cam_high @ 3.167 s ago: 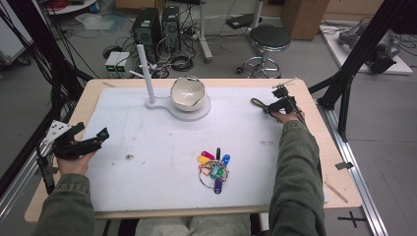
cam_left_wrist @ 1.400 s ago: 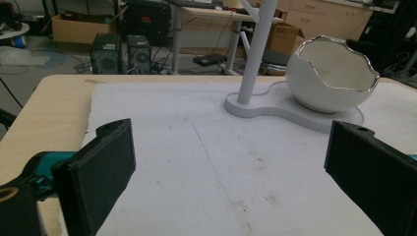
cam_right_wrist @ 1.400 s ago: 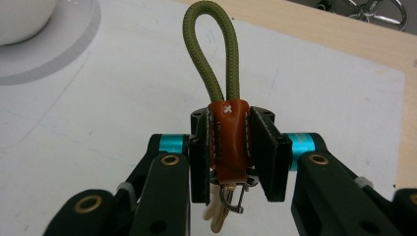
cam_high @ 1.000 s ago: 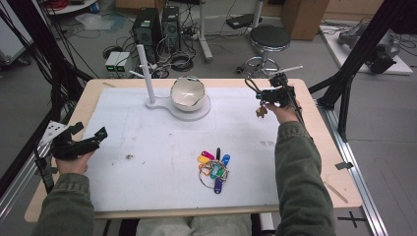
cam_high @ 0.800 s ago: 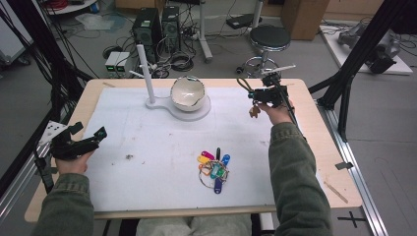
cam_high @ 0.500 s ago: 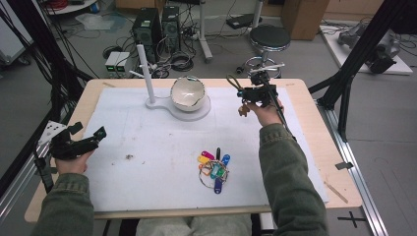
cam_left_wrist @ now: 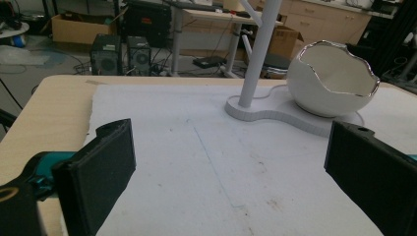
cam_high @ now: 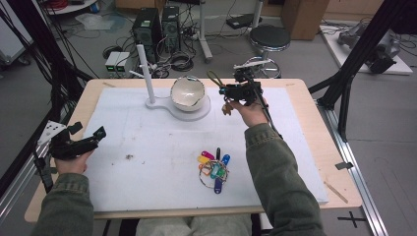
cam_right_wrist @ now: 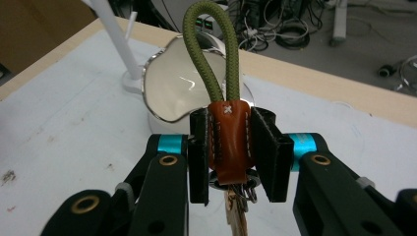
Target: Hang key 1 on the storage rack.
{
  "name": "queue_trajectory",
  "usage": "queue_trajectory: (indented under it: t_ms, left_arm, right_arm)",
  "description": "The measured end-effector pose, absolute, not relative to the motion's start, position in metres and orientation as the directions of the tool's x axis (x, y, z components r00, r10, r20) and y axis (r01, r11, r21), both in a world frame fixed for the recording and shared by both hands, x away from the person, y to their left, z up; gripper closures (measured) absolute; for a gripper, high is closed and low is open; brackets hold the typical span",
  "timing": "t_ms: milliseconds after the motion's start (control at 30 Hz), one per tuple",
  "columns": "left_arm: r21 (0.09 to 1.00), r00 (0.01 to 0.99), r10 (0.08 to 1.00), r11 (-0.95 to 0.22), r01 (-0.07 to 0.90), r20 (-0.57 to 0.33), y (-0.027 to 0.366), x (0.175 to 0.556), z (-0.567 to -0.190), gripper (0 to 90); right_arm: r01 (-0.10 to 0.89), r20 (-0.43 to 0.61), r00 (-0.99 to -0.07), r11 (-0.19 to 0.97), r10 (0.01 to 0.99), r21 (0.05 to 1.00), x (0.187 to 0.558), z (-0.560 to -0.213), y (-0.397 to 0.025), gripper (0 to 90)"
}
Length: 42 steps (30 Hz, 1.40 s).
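Tongs clamping leather key fob, green cord loop

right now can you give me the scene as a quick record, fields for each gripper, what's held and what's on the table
left gripper: open, holds nothing, low over the table's left edge
right gripper: shut on the keychain, raised beside the bowl
keychain: brown leather tab clamped between the jaws, olive cord loop standing up, keys hanging below
bowl: white, eggshell-shaped with a jagged silver rim, on the stand's base
stand: white upright post on a flat base
key tags: coloured bunch on a ring, lying on the white mat near the front
table: light wood
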<state>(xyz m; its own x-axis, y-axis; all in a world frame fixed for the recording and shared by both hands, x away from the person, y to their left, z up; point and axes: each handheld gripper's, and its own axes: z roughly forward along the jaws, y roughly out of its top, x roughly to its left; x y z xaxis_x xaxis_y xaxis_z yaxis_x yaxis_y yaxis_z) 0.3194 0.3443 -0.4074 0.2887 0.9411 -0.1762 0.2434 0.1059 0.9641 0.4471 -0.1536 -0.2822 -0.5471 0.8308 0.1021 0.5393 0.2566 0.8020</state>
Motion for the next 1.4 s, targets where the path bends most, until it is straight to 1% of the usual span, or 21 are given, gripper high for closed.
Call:
queue_trajectory:
  t_ms: [100,300,1067,1400]
  left_arm:
    - [0.964,0.288,0.941,0.105,0.244,-0.175,0.344,0.319,-0.407,5.6]
    - [0.964,0.287,0.941,0.106,0.246,-0.177,0.345,0.319,-0.407,5.6]
    - [0.963,0.293,0.94,0.099,0.249,-0.172,0.344,0.319,-0.408,5.6]
    - [0.964,0.298,0.939,0.1,0.248,-0.174,0.344,0.319,-0.408,5.6]
  right_arm:
    - [0.522,0.095,-0.575,0.274,0.813,0.808,0.442,-0.278,-0.14,69.7]
    - [0.506,0.086,-0.588,0.283,0.805,0.815,0.441,-0.274,-0.119,69.5]
    - [0.494,0.098,-0.642,0.314,0.76,0.811,0.447,-0.271,-0.067,69.1]
    - [0.485,0.111,-0.676,0.326,0.728,0.811,0.45,-0.267,-0.033,68.9]
